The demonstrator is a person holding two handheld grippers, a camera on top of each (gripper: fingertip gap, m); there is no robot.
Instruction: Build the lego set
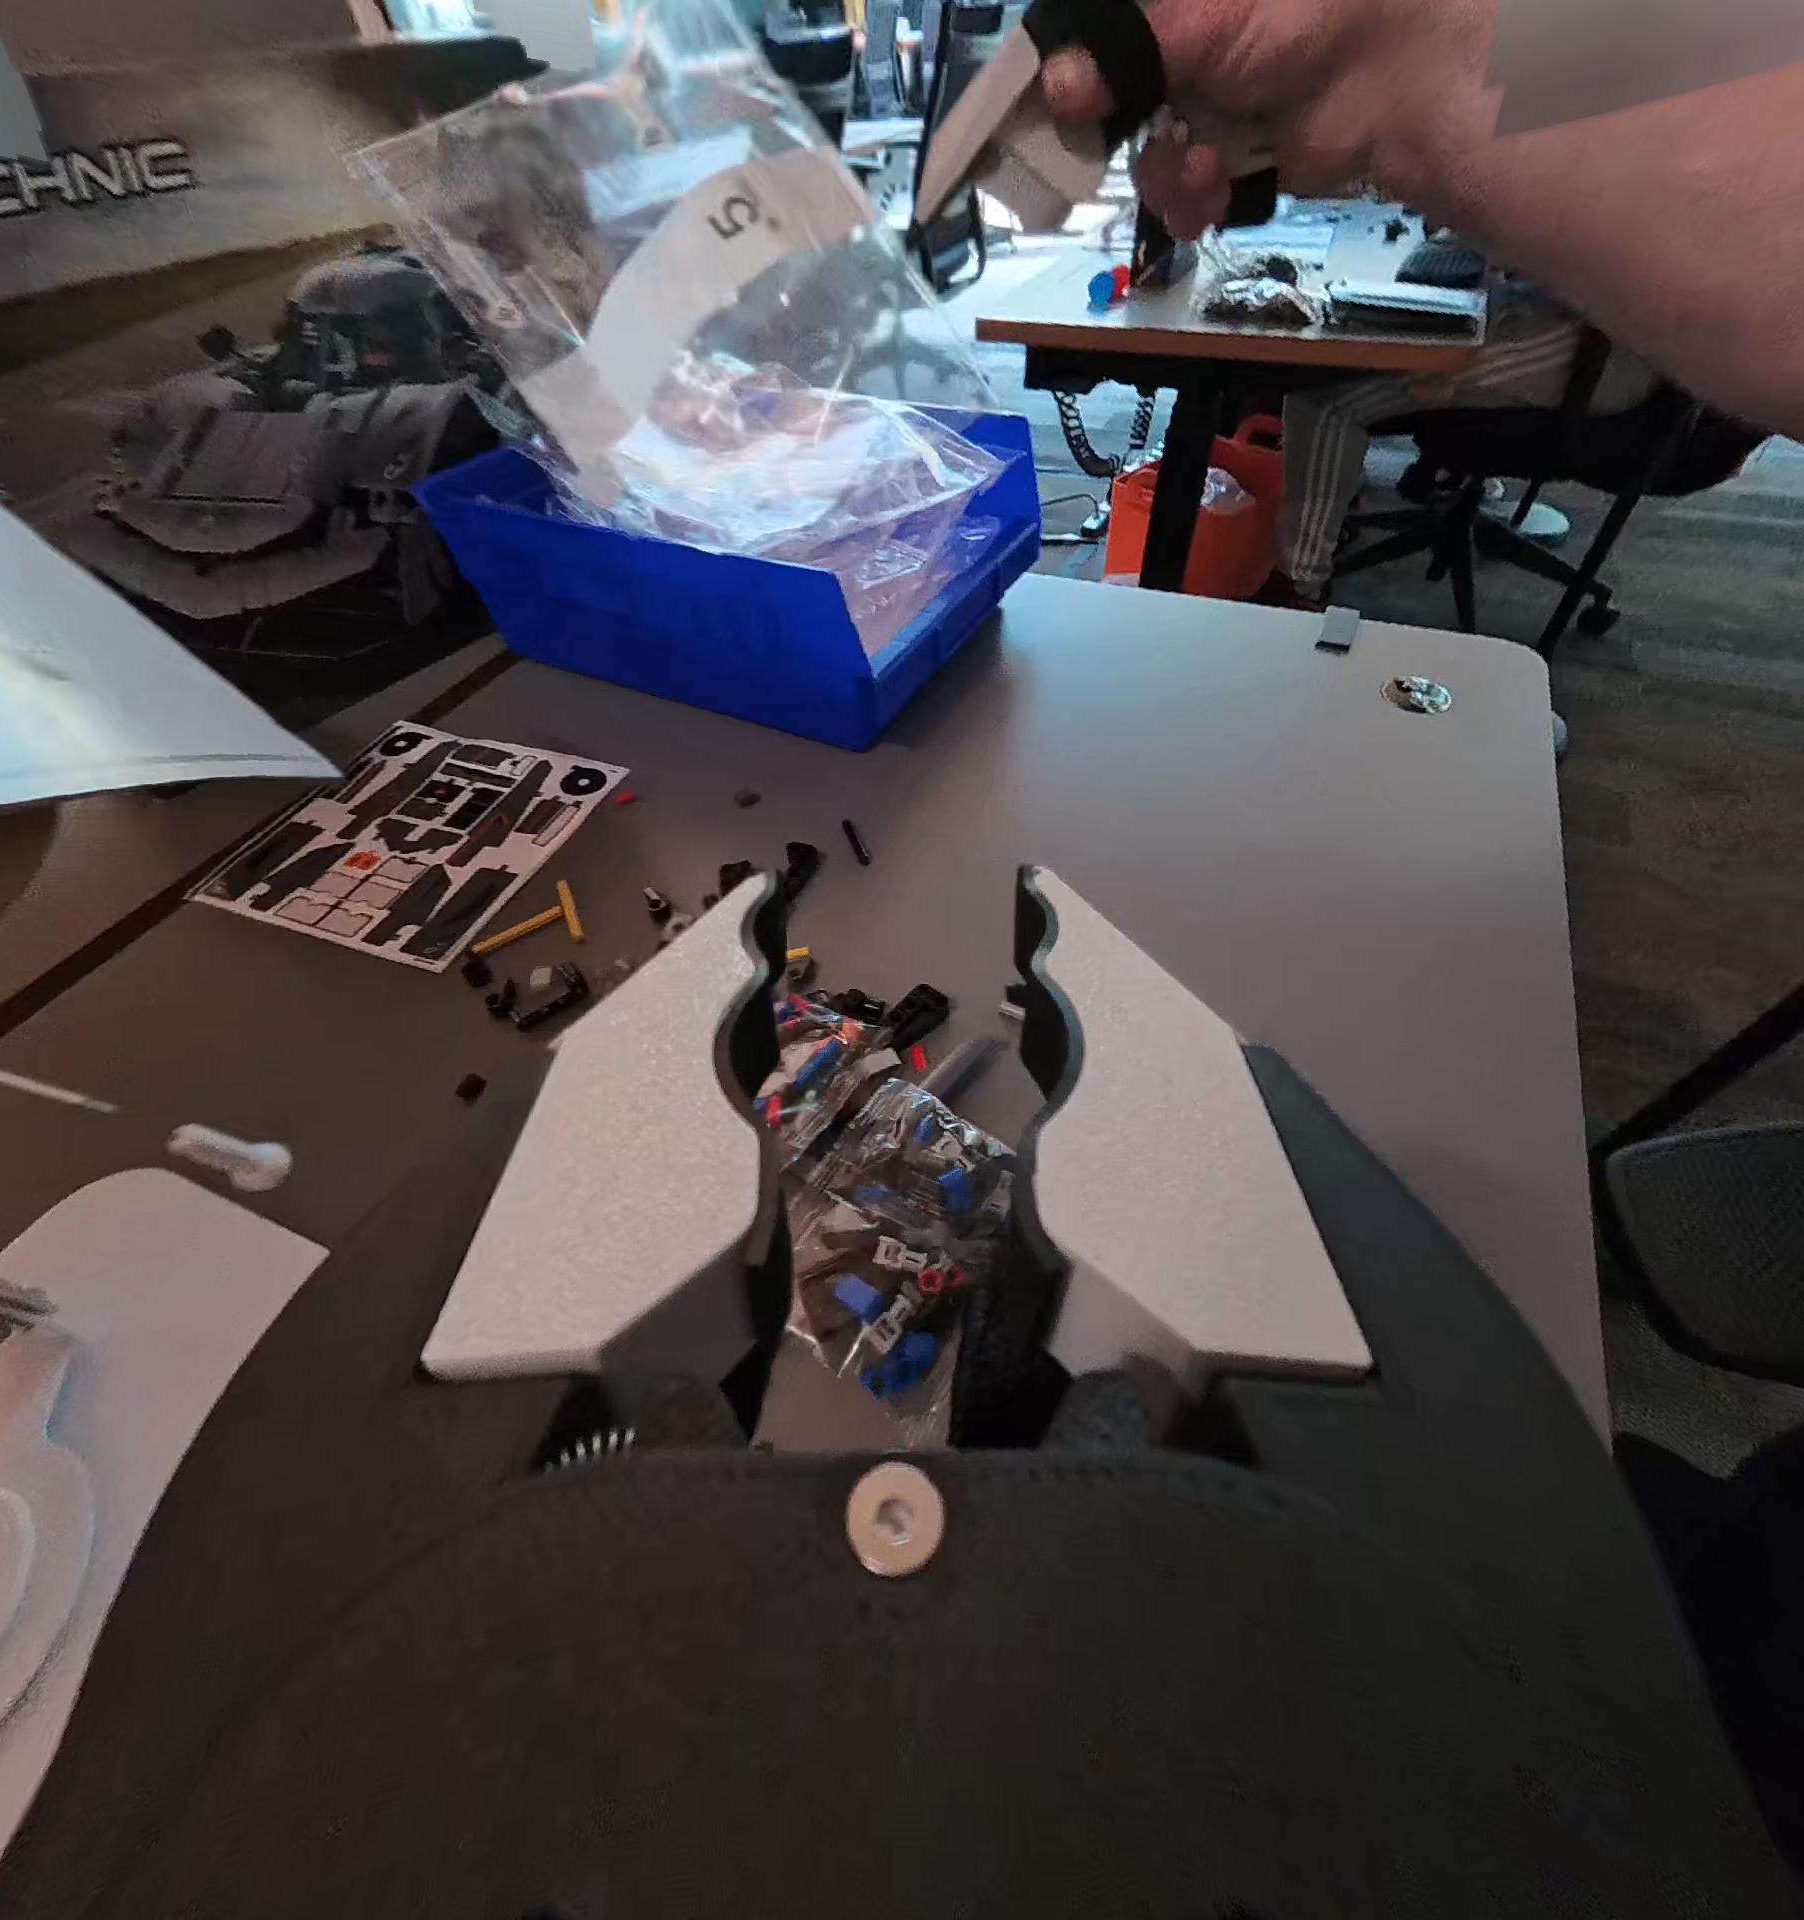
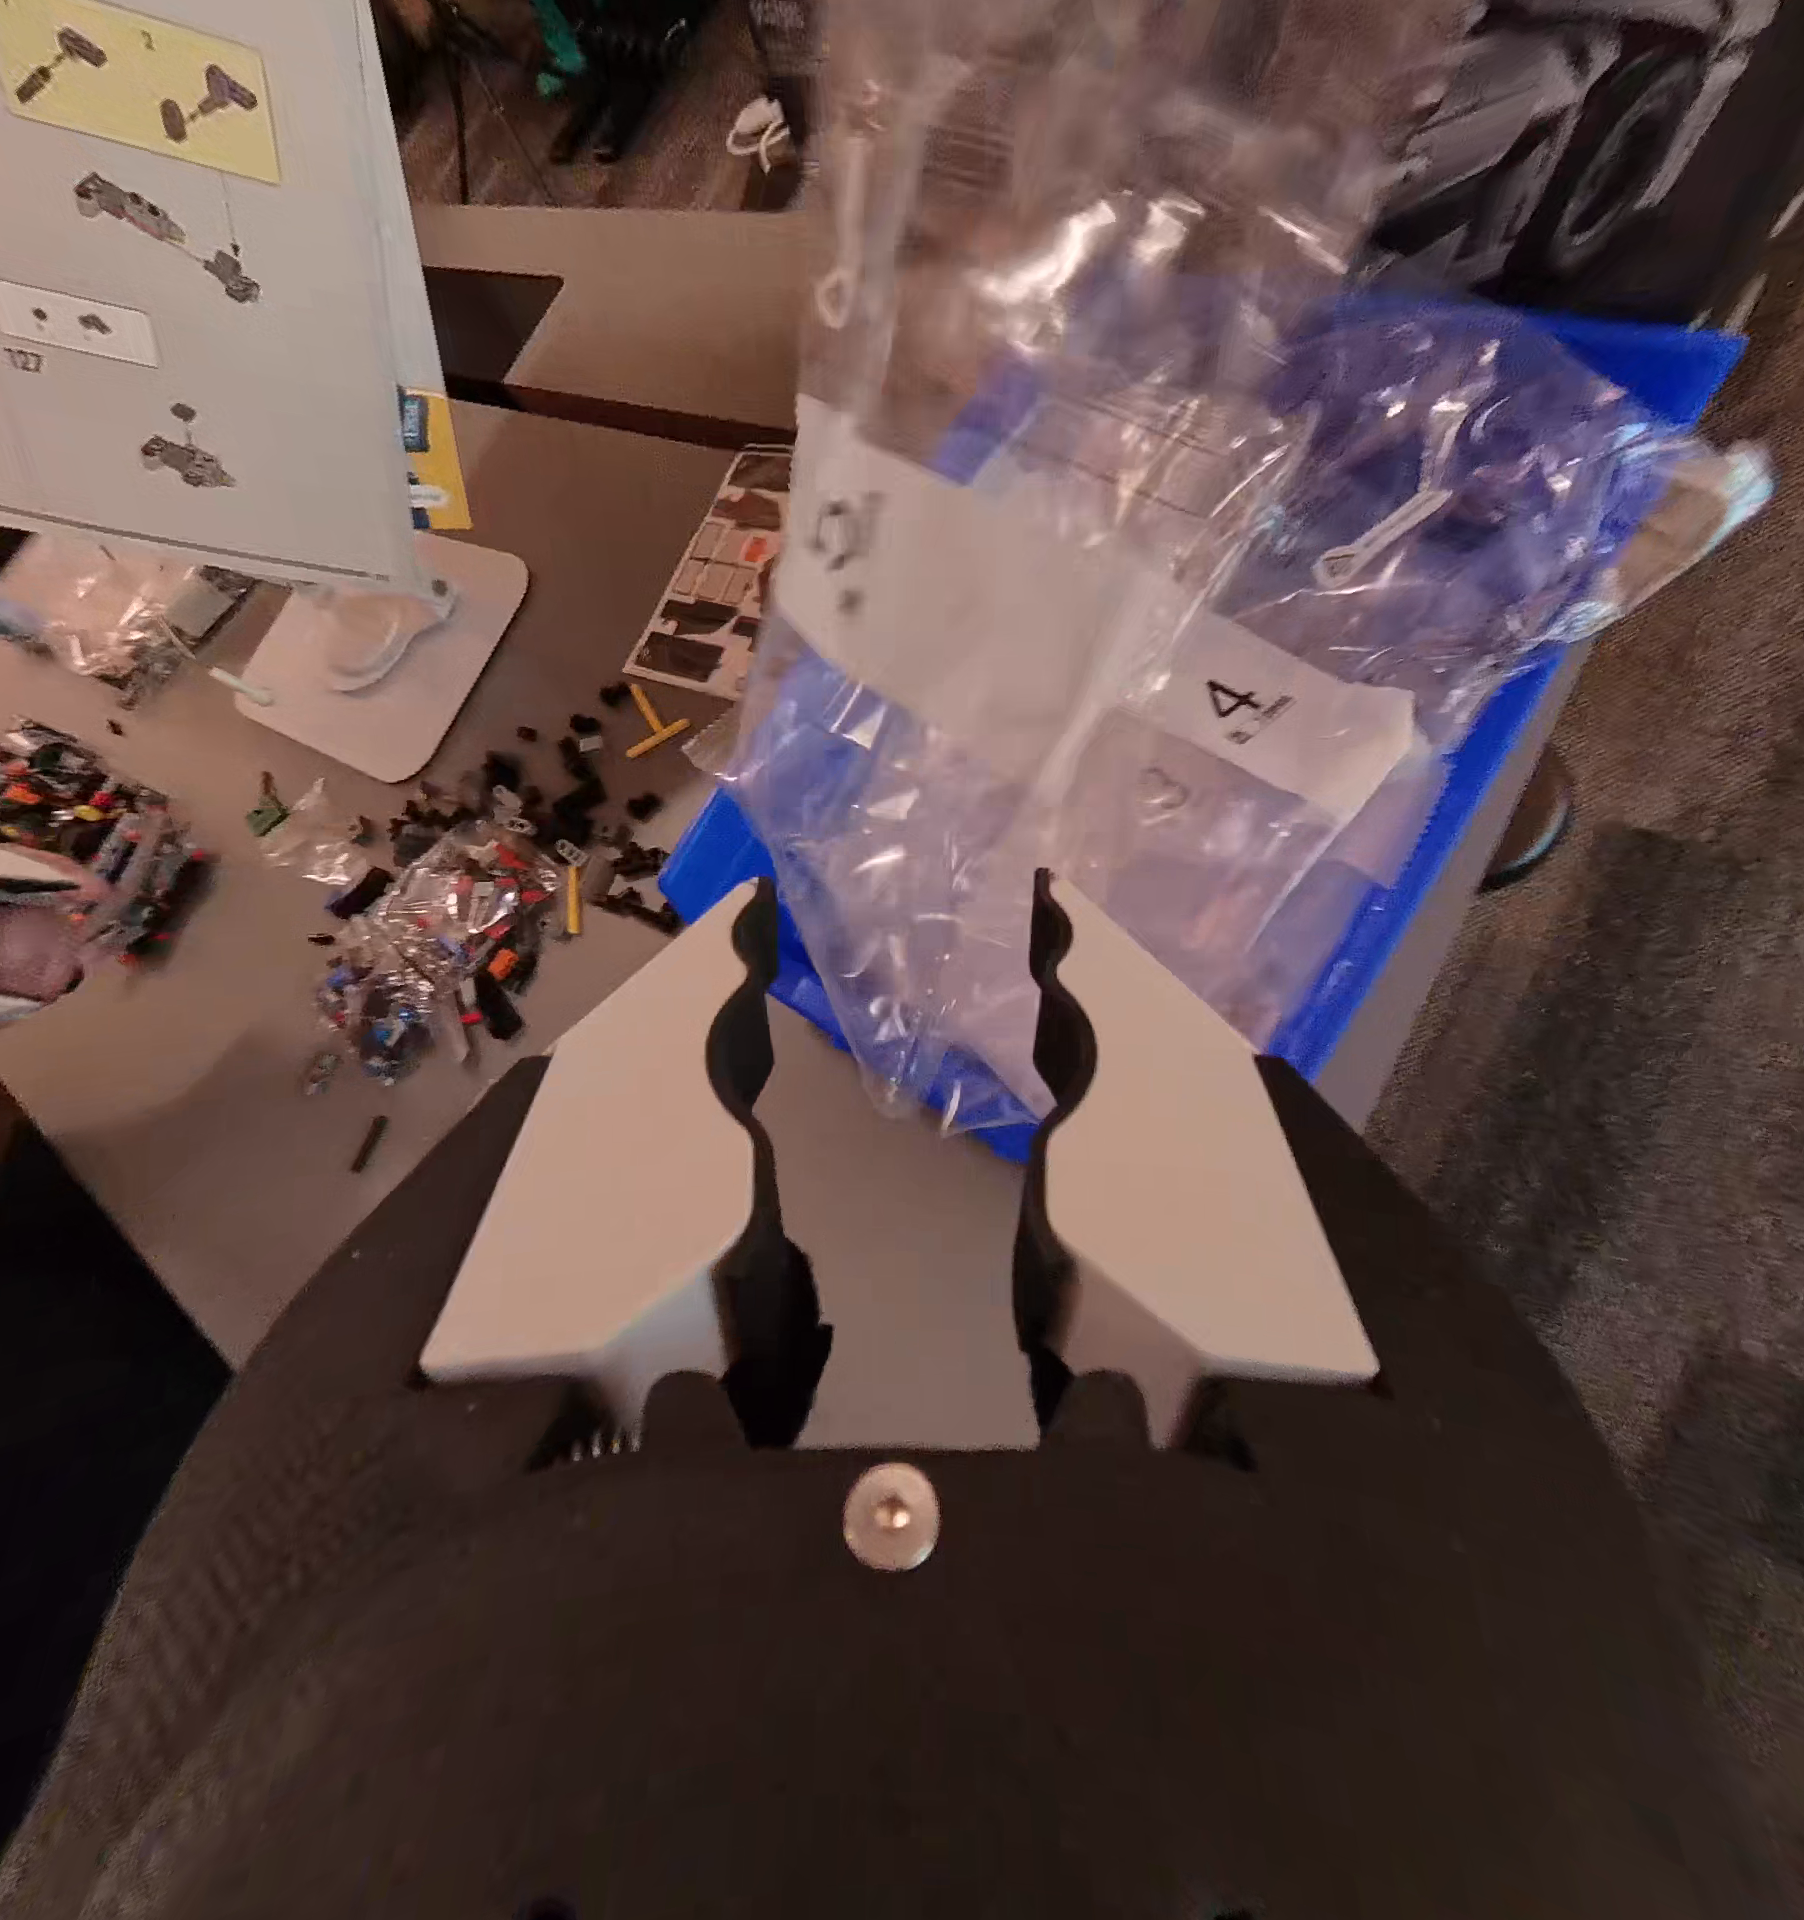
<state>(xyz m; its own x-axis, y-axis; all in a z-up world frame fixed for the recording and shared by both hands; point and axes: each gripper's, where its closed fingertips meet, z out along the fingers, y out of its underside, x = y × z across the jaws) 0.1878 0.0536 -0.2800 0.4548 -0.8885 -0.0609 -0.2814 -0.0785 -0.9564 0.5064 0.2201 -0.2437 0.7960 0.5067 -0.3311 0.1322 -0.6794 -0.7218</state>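
My left gripper (image 1: 898,883) is open and hovers over a small clear bag of Lego parts (image 1: 898,1226) that lies on the grey table (image 1: 1241,883). Loose black, yellow and red pieces (image 1: 565,987) lie just ahead of it. My right gripper (image 2: 900,888) is open above the near end of a blue bin (image 2: 716,862). A large clear bag (image 2: 929,582) hangs blurred in the air in front of its fingers, lower corner between them, not gripped. That bag also shows above the bin in the left wrist view (image 1: 669,281).
The blue bin (image 1: 669,613) holds several empty crumpled bags (image 2: 1241,727). A sticker sheet (image 1: 410,842), the set's box (image 1: 202,364) and an instruction booklet (image 2: 171,291) on a white stand (image 2: 389,675) sit to the left. More parts (image 2: 441,935) are heaped nearby. The table edge and carpet (image 2: 1604,1039) are on the right. My right fingertips sit around 35 cm from my left ones.
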